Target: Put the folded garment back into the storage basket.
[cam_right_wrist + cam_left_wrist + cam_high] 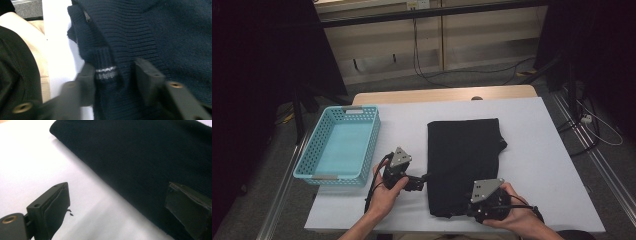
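Observation:
A dark navy knitted sweater (464, 160) lies folded on the white table (537, 150). My left gripper (424, 179) rests at the sweater's left edge, held by a hand. In the left gripper view its jaws (118, 195) stand wide open, one over the bare table and one over the sweater (140, 152), with nothing pinched. My right gripper (464, 210) is at the sweater's near edge. In the right gripper view its jaws (115, 72) straddle a ribbed cuff (105, 67) with a white stripe; they stand apart and the fabric between them looks loose.
A light blue plastic basket (371, 145) stands at the table's left, with nothing in it. The table's near edge (57, 50) runs close by the right gripper, with the person's clothing beyond it. Bare table lies right of the sweater. Cables trail on the floor behind.

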Motion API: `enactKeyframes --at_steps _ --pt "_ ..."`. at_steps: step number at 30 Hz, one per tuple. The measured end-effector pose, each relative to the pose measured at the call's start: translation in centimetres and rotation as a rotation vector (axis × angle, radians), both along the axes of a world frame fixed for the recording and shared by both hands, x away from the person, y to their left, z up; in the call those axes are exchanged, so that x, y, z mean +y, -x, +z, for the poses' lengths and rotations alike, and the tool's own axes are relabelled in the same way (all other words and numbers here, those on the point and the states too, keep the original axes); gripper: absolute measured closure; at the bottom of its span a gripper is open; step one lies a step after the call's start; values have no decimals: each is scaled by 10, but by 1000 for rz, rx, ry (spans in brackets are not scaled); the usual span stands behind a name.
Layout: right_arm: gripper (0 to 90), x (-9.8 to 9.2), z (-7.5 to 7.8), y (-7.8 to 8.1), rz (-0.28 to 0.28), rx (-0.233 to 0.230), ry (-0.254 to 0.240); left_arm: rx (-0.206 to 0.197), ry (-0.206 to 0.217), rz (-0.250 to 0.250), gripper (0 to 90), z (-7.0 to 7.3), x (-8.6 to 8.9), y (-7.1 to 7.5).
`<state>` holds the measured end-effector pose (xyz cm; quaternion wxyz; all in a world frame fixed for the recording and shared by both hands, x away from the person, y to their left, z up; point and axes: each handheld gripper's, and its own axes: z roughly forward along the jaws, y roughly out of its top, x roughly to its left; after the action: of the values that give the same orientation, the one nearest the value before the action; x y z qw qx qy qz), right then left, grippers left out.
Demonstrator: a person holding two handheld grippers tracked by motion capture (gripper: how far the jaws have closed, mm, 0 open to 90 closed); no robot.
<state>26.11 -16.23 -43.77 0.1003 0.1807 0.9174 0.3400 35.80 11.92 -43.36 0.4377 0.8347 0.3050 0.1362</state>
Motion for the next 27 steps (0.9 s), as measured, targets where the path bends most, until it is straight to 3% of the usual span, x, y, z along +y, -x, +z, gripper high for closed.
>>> enactKeyframes --at_steps 2,9,13,14,19,20,22,27 --pt "359 -1 -1 1 -8 6 -1 -1 10 3 62 1 1 1" --pt "274 0 -6 9 23 -21 27 2 5 4 62 0 1 -1" --pt "321 3 -8 7 35 -44 41 0 7 4 62 0 0 -1" --pt "439 1 -9 5 31 -57 33 1 10 8 62 -1 -1 -2" --pt "525 1 -8 0 38 -80 40 0 17 9 64 0 -3 -3" --pt "617 1 -8 -1 30 -100 43 -1 21 11 64 1 -3 -4" --pt "671 1 -8 -3 27 -113 55 5 35 12 64 2 -5 -5" --pt "712 1 -6 -7 -4 -73 43 5 37 20 64 7 -8 -14"
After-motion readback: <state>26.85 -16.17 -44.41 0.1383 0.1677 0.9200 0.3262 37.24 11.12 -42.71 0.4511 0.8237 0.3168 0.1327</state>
